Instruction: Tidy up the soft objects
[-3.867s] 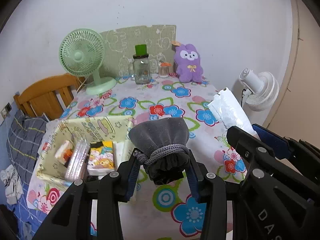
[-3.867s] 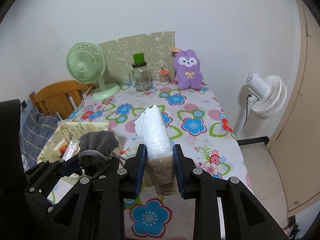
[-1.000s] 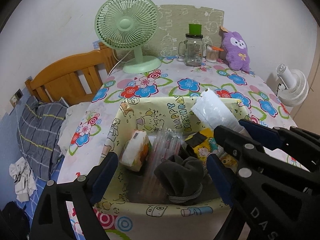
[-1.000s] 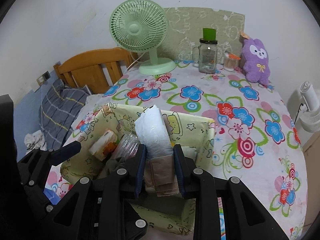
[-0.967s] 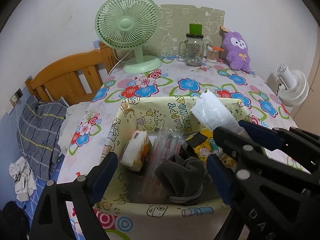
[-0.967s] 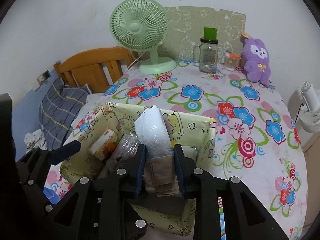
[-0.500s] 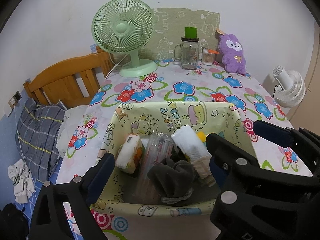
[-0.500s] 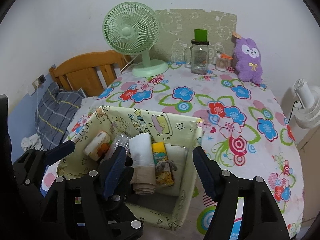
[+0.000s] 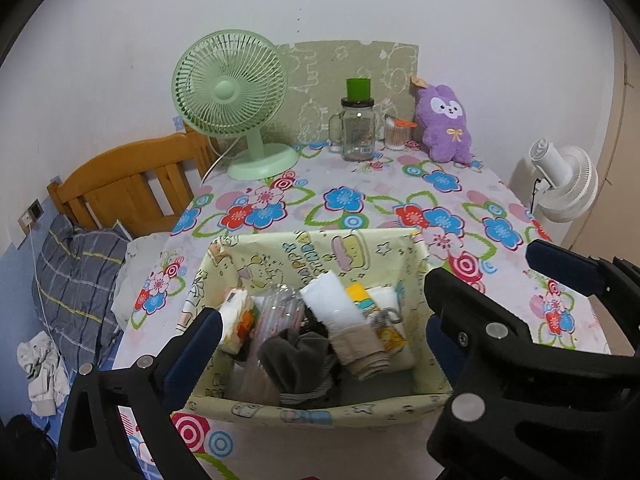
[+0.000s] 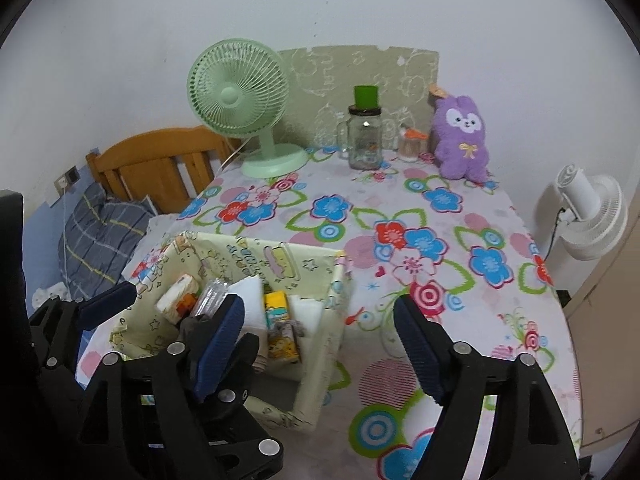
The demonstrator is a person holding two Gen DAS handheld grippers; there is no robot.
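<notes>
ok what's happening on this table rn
A person with a gripper in each hand is sorting soft things into the pale yellow cartoon-print fabric bin. Both the left gripper and the right gripper are open and hold nothing. The grey drawstring pouch and the white roll with a tan band lie inside the bin among snack packets. A purple plush bunny sits at the far edge of the table.

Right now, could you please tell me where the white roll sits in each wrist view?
Left wrist: the white roll lies mid-bin, lower centre, between the grey pouch and a yellow pack.
Right wrist: the white roll shows lower left, partly hidden by a gripper finger.
Shared landmark: the green fan, far left on the table.
</notes>
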